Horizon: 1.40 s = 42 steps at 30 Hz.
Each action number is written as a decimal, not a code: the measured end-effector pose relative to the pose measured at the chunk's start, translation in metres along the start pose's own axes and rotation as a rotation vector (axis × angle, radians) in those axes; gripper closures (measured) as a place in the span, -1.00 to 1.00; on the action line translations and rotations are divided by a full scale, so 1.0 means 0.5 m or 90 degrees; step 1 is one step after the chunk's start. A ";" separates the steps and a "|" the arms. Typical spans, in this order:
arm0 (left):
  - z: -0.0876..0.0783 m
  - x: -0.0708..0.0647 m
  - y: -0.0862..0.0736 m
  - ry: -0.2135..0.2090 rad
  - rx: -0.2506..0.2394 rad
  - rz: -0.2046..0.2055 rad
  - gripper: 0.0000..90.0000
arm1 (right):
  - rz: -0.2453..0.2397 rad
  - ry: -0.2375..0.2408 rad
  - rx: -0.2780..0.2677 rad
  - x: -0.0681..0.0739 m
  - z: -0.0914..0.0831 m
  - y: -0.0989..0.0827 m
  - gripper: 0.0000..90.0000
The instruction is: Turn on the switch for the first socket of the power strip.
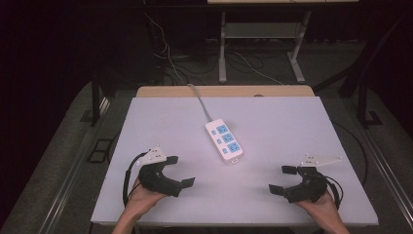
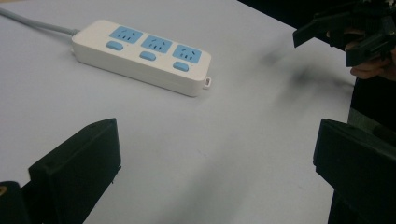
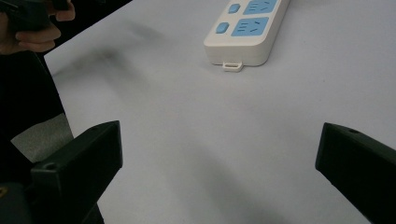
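A white power strip (image 1: pixel 224 140) with three blue sockets lies near the middle of the white bench (image 1: pixel 272 126), its grey cord (image 1: pixel 199 100) running off toward the far edge. The left hand-held gripper (image 1: pixel 181 171) rests at the near left of the bench, jaws spread wide with nothing between them. The right hand-held gripper (image 1: pixel 281 179) sits at the near right, jaws likewise wide apart and empty. Both are well apart from the power strip.

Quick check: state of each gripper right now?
Left gripper: open, holding nothing.
Right gripper: open, holding nothing.
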<state>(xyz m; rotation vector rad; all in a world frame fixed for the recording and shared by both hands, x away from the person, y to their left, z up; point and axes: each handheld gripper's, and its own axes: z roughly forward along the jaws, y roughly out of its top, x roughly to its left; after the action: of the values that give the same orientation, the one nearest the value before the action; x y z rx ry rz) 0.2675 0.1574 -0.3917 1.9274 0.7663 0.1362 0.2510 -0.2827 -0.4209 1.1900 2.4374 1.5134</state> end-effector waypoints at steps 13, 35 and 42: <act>0.012 0.019 0.041 0.001 0.014 0.004 -1.00 | 0.002 -0.002 -0.001 -0.002 -0.004 -0.001 -1.00; 0.031 0.047 0.112 0.008 0.044 0.028 -0.98 | -0.001 -0.002 0.000 -0.003 -0.005 -0.002 -1.00; 0.045 0.056 0.133 0.011 0.059 0.036 -0.97 | 0.000 0.000 0.001 -0.004 -0.004 -0.002 -1.00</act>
<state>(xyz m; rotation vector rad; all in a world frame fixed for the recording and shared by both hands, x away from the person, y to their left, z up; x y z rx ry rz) 0.3287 0.1369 -0.3529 2.0387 0.7410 0.1559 0.2512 -0.2855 -0.4212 1.1899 2.4392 1.5108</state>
